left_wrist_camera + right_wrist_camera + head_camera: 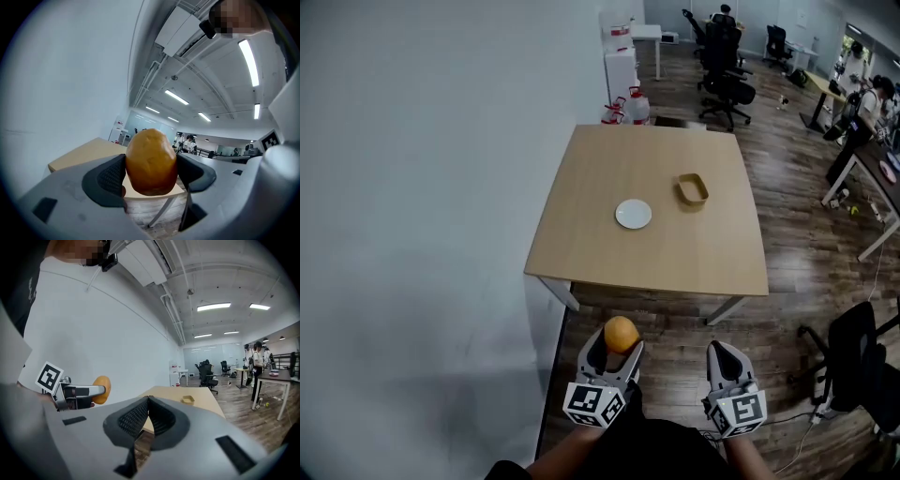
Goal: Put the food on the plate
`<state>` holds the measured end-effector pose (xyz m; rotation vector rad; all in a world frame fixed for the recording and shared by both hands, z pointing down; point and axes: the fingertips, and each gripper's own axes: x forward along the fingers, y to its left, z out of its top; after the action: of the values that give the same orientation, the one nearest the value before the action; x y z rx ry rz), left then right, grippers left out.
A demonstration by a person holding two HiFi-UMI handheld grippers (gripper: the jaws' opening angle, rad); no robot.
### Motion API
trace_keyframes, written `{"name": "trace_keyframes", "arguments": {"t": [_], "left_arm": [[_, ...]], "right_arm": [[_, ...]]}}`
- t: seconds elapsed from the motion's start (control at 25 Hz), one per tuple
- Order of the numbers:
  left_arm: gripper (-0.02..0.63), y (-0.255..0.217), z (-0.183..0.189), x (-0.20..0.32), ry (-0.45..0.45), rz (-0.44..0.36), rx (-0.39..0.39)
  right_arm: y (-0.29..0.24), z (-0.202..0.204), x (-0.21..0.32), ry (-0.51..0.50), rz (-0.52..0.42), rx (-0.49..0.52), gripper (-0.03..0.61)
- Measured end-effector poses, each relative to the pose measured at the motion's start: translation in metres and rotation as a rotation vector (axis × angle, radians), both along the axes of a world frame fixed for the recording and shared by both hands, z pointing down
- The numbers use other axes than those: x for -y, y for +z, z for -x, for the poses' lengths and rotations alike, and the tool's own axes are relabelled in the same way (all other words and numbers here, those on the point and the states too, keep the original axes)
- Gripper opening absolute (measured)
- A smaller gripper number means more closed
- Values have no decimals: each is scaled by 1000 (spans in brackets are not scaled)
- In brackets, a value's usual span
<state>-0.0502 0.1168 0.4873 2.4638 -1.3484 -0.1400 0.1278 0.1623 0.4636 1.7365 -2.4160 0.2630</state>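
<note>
The left gripper (617, 352) pinches the rounded orange food (621, 333) across its middle, well short of the plate (633, 214), and the food looks light, smooth and possibly slippery, while the right gripper (722, 354) rides empty, jaws pressed together.

bright, even | src: ceiling strip lights (248, 61) | fisheye warp + dark vignette @ edges | near parts soft

Head view high, steep, well short of the table (656, 258); both claw views low, toward it.
</note>
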Motion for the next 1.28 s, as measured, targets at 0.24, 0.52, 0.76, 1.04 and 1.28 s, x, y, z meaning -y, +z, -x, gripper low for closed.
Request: {"name": "trace_keyframes", "arguments": {"t": [0.24,0.52,0.76,1.04,1.28], "left_arm": [[316,-2,15,66,21,16,12],[316,15,40,115,29,79,-28],[316,24,58,144,-6,130,-109],[316,38,53,176,-7,97,-26],[316,46,35,221,29,84,-13]], "right_arm": [[-3,15,78,27,1,15,58],[13,25,128,65,69,13,58],[36,34,146,51,152,38,58],[40,38,180,44,131,73,58],[38,38,227,8,90,73,58]]}}
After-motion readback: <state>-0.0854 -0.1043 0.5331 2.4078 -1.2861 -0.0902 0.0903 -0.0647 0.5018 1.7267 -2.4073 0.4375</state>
